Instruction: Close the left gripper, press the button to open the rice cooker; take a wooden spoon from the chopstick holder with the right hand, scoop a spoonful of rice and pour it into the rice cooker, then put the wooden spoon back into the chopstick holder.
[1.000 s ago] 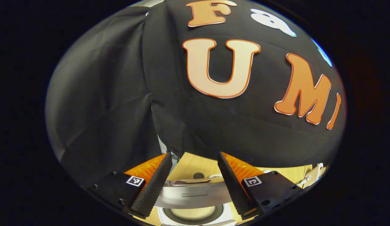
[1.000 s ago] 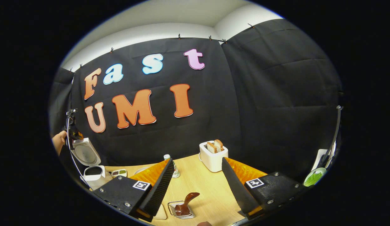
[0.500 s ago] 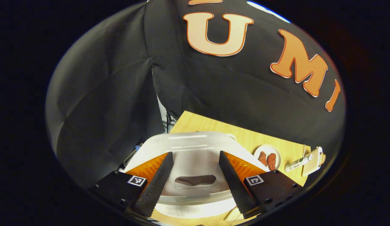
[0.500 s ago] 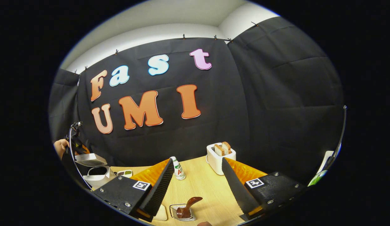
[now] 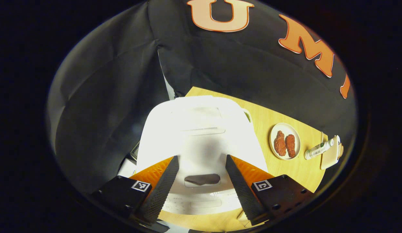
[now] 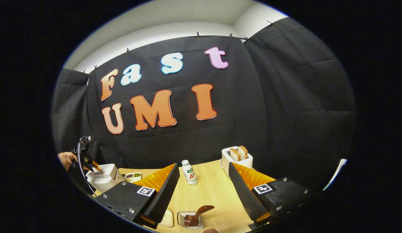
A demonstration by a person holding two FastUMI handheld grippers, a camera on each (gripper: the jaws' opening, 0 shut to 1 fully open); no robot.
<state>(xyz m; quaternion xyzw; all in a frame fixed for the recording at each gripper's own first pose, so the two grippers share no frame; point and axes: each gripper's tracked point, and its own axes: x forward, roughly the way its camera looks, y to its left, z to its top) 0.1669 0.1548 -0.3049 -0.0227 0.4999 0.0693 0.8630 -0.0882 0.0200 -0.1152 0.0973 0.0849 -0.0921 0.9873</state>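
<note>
no legible text on any object

In the left gripper view, the left hand-held gripper point(image 5: 199, 191) points forward and downward, its two fingers point(image 5: 162, 186) spread wide with a clear gap between them, gripping nothing. In the right gripper view, the right hand-held gripper point(image 6: 202, 191) is likewise spread wide and carries nothing, aimed forward and slightly down. Far off at the left edge of that view, a hand point(image 6: 67, 159) holds the left hand-held gripper, tilted downward.
</note>
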